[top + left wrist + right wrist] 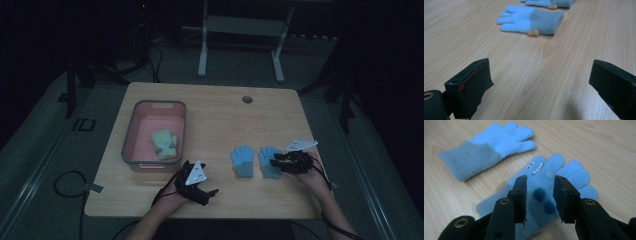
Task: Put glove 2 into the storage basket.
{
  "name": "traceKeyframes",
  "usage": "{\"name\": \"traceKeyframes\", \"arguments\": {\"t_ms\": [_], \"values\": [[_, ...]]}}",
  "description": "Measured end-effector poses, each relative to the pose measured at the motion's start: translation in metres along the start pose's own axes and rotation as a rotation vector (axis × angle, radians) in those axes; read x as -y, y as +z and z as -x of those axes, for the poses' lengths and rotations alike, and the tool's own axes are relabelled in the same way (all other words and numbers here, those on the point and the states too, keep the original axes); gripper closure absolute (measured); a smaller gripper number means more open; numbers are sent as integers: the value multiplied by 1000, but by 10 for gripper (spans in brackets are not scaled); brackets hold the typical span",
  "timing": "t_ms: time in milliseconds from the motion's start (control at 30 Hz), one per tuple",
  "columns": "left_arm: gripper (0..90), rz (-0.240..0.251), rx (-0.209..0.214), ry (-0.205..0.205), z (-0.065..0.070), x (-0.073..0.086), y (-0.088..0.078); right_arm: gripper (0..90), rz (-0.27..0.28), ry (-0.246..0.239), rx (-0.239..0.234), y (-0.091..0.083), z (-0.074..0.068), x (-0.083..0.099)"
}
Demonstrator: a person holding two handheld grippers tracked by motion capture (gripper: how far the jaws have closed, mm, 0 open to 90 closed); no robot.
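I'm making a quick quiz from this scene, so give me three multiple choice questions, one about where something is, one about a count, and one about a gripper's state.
1. Where does the green glove lie?
A. In the pink bin
B. On the bare table
C. On the floor

2. How many blue gloves lie on the table?
A. One
B. Two
C. Four

3. How do the left gripper's jaws stand?
A. Shut on a glove
B. Shut, holding nothing
C. Wide open over bare wood

Answers:
1. A, the high view shows it inside the bin's walls.
2. B, the plain blue glove and the monster-face glove lie side by side.
3. C, the left gripper view shows the gap.
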State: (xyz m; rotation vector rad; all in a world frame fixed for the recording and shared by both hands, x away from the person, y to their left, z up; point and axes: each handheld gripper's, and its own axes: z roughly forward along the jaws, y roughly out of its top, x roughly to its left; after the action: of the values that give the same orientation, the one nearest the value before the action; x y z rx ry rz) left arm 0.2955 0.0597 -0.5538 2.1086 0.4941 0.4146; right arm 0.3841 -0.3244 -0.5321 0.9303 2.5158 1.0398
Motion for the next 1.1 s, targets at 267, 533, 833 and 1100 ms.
{"name": "traceKeyframes", "arguments": {"t_ms": [267, 533, 833, 1100], "values": [[41, -1, 2, 3, 0, 0, 0, 650, -29, 12, -7, 11, 1, 7], [41, 4, 0, -10, -2, 1, 1, 834, -48, 26, 50, 13, -6, 5], [41, 8, -6, -9, -2, 1, -1, 863, -29, 59, 53, 4, -6, 0], [41, 2, -12, -5, 0, 0, 0, 863, 54, 48, 65, -33, -5, -20]]}}
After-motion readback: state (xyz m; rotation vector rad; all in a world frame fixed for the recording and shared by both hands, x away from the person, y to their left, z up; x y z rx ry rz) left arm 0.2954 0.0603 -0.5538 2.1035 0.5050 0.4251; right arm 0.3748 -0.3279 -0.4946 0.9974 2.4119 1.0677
